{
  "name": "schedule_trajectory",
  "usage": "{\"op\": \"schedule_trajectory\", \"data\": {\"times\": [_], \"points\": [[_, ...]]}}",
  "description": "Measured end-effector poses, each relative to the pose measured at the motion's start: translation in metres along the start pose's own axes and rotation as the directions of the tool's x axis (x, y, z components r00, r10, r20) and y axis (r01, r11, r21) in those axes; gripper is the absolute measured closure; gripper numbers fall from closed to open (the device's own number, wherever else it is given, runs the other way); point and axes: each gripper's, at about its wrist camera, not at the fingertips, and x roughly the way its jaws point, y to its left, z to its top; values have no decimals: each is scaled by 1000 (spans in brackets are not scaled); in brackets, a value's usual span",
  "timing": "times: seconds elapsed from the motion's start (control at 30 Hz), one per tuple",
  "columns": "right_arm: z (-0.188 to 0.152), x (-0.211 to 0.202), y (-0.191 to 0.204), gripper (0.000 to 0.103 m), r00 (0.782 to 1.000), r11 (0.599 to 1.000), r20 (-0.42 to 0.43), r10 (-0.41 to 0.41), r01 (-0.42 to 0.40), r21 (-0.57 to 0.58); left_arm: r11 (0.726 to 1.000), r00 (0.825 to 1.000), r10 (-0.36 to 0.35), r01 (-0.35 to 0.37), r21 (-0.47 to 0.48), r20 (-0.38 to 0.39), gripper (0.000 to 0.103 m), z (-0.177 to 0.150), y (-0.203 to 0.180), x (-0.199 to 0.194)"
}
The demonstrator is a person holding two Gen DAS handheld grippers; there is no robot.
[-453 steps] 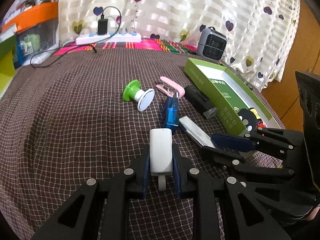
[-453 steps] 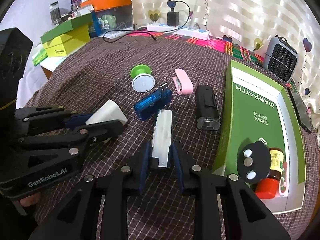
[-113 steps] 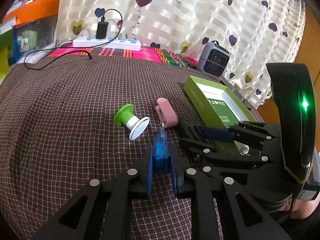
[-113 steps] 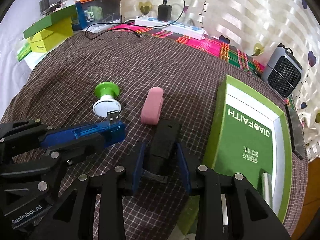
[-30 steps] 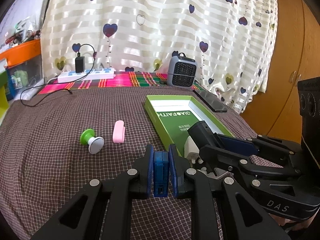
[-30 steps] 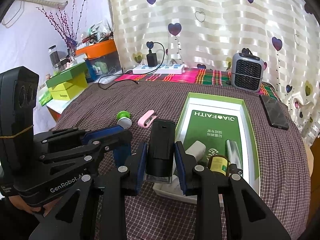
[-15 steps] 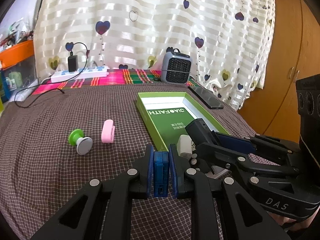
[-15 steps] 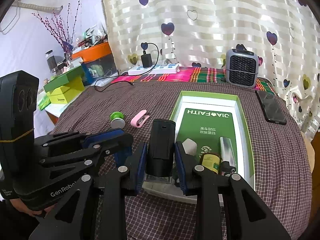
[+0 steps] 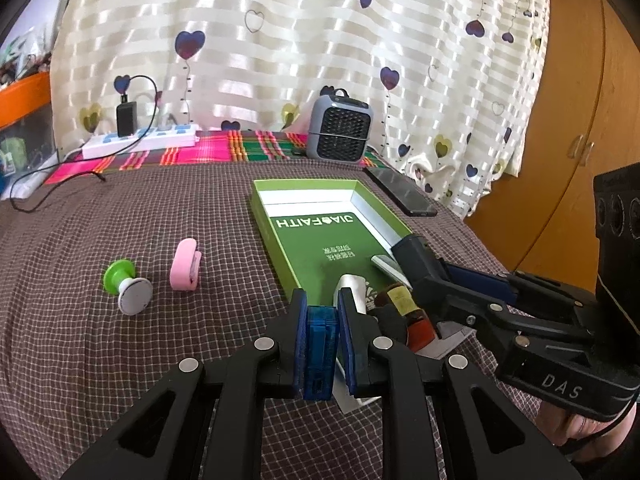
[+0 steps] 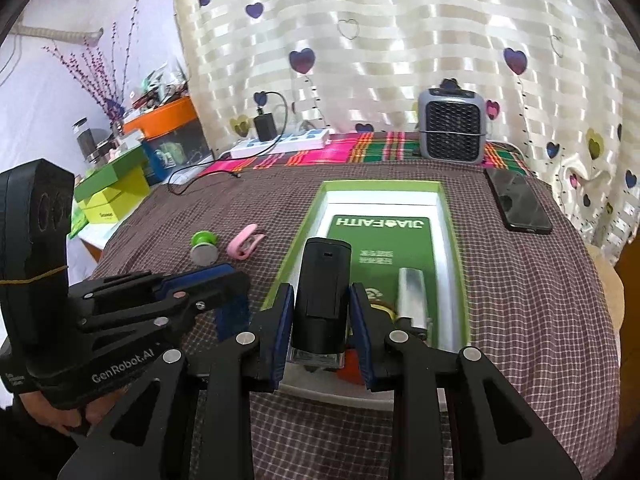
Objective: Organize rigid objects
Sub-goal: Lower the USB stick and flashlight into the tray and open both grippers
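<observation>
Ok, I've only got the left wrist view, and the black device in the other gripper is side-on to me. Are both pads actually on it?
Observer: Yes. The right wrist view shows the right gripper with a blue pad flat against each side of the black device.
Operator: And the silver bar half hidden behind it?
Observer: The silver bar lies lengthwise in the green box, beside the right inner wall, apart from the device.
Operator: Anything off past the table's left edge?
Observer: Stacked boxes, a green one on a yellow one.
</observation>
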Motion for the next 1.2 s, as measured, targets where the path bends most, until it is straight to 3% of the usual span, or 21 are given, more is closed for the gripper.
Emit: {"op": "schedule_trajectory", "data": {"times": [0.4, 0.8, 0.93, 1.2], "points": [[0, 3, -16, 74, 1000, 1000, -4, -10, 10, 29, 1000, 999, 5, -5, 2, 52, 88, 7, 3, -7], [-1, 4, -22, 74, 1000, 999, -4, -13, 13, 40, 996, 991, -81, 77, 39, 107, 88, 15, -10, -15], [-2, 4, -25, 74, 1000, 999, -4, -15, 15, 45, 986, 982, -162, 164, -17, 93, 88, 19, -2, -10], [-3, 6, -27, 74, 1000, 999, -13, -11, 11, 48, 983, 985, -167, 170, -68, 54, 88, 19, 6, 8]]}}
